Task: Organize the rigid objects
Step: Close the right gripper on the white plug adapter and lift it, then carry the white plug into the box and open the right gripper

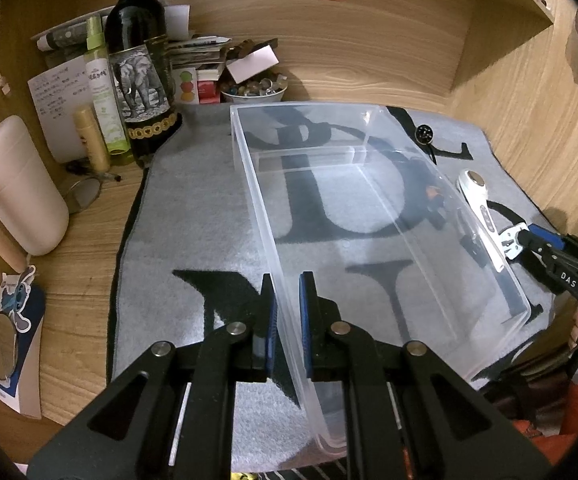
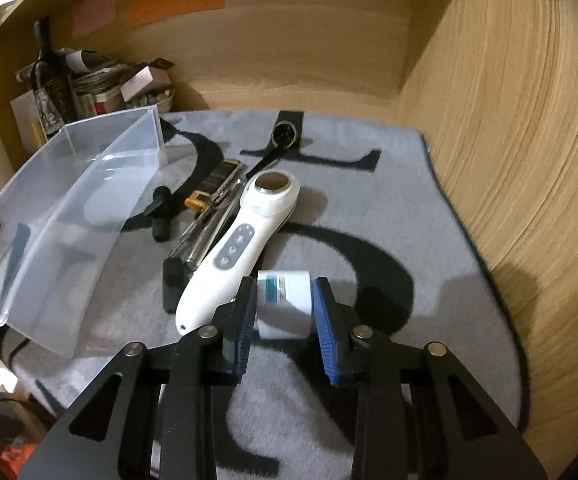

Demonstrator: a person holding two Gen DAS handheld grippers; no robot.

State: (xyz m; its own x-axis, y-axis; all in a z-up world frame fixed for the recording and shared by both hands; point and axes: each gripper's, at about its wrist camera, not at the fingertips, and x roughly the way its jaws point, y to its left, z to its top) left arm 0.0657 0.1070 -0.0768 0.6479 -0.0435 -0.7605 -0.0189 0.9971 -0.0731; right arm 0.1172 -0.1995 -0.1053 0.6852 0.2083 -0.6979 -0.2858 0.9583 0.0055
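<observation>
**Fingers close on first item, bin still empty**

Blue-padded fingers (image 2: 244, 332) of the right gripper (image 2: 285, 320) sit either side of a small white jar with a teal label (image 2: 287, 292), narrowed almost onto it; whether the pads press it yet, I cannot tell. The left gripper (image 1: 287, 312) is clamped shut on the near wall of a clear plastic bin (image 1: 369, 216), steadying it on the grey mat (image 2: 429, 240). The bin holds nothing. Right of it on the mat lie a white handheld massager (image 2: 245, 240), a clear tube-shaped item (image 2: 205, 220), a black clip (image 2: 160, 216) and, farther back, a black round-headed tool (image 2: 283, 136). Sorting seems to have barely begun: every loose item remains outside the bin.
</observation>
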